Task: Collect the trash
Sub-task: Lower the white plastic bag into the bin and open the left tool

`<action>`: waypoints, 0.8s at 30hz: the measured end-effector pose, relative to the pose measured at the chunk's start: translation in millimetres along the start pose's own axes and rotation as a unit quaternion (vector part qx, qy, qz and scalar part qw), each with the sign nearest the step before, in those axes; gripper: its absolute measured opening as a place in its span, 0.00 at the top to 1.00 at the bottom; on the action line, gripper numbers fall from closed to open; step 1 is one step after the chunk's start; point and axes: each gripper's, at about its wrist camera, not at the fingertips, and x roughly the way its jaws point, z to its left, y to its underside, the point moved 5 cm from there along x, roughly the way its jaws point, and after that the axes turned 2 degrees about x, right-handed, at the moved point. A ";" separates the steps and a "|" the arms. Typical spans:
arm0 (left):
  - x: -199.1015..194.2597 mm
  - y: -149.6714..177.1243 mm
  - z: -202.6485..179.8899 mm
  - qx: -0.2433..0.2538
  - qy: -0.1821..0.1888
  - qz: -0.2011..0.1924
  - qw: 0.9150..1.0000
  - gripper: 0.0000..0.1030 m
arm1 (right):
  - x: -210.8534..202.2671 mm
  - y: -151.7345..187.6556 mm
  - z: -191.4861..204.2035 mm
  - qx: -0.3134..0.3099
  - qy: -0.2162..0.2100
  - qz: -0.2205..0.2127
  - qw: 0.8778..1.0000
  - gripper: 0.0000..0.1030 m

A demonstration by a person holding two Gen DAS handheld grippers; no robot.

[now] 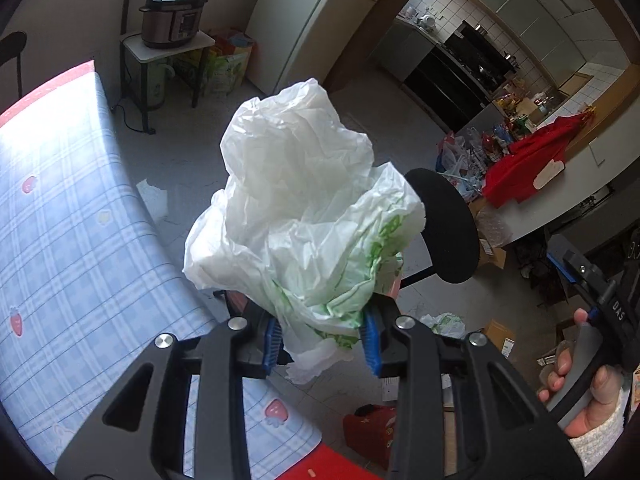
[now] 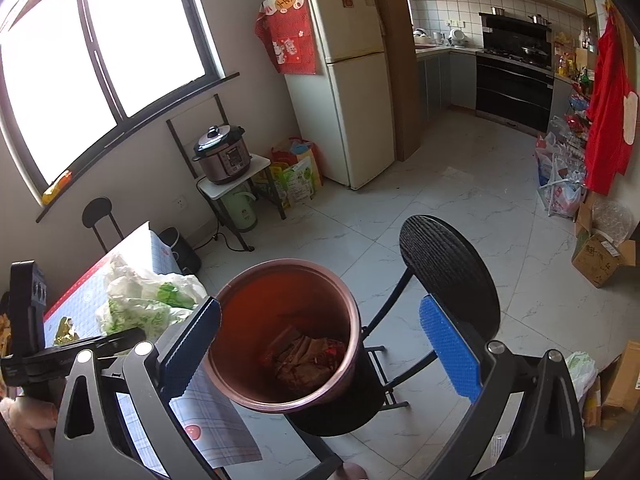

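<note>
plastic bag wad (image 1: pixel 304 216) pinched loosely in my left claw (image 1: pixel 324 338); right claw (image 2: pixel 320 344) gapes empty. bin (image 2: pixel 286 336) sits at twelve o'clock; billowing plastic could snag its rim and spill.

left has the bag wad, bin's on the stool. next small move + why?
Probably carry the left gripper over the mouth of the red bin before letting go. Its pads are clamped on the crumpled plastic bag, and in the right wrist view that bag is beside the bin, over the table edge. The right gripper is open and empty, framing the bin.
</note>
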 end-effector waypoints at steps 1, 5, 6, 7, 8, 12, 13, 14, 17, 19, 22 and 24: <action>11.7 -2.0 -5.0 0.000 0.003 0.009 1.000 0.65 | -0.9 0.3 -6.1 0.006 0.002 0.000 1.000 0.05; 46.7 -10.3 -19.8 -0.005 0.018 0.035 0.999 0.64 | -2.4 1.4 -24.6 0.017 0.018 0.003 1.000 0.05; 52.0 -13.5 -22.9 -0.002 0.017 0.036 0.999 0.61 | -1.9 2.1 -28.3 0.017 0.023 0.005 1.000 0.05; 56.5 -16.9 -26.1 0.003 0.017 0.037 0.999 0.58 | -1.9 3.7 -31.8 0.018 0.027 0.007 0.999 0.05; 59.6 -20.0 -29.4 0.007 0.016 0.036 0.999 0.48 | -1.7 4.1 -34.5 0.021 0.029 0.009 0.999 0.05; 48.5 -35.5 -37.5 0.029 0.008 -0.005 1.000 0.17 | -0.9 4.4 -38.0 0.033 0.029 0.007 0.999 0.05; 41.5 -38.0 -38.1 0.030 0.010 -0.014 0.999 0.16 | -0.9 3.6 -37.2 0.036 0.027 0.006 0.999 0.05; 32.7 -40.8 -35.4 0.029 0.013 -0.021 0.999 0.14 | -0.9 2.7 -35.4 0.037 0.025 0.005 0.999 0.05; 7.7 -45.6 -24.8 0.006 0.022 -0.044 0.999 0.09 | -1.3 0.4 -24.7 0.033 0.015 0.002 0.999 0.05; -12.4 -46.5 -13.5 -0.008 0.022 -0.062 0.998 0.09 | -1.5 -2.2 -14.3 0.025 0.008 0.001 1.000 0.05; -50.3 -44.6 5.6 -0.018 0.005 -0.109 0.994 0.09 | -0.6 -6.2 5.4 0.011 -0.014 0.001 1.000 0.05; -76.3 -41.7 16.9 -0.019 -0.004 -0.136 0.991 0.08 | -0.4 -8.6 20.7 0.000 -0.029 0.001 1.000 0.05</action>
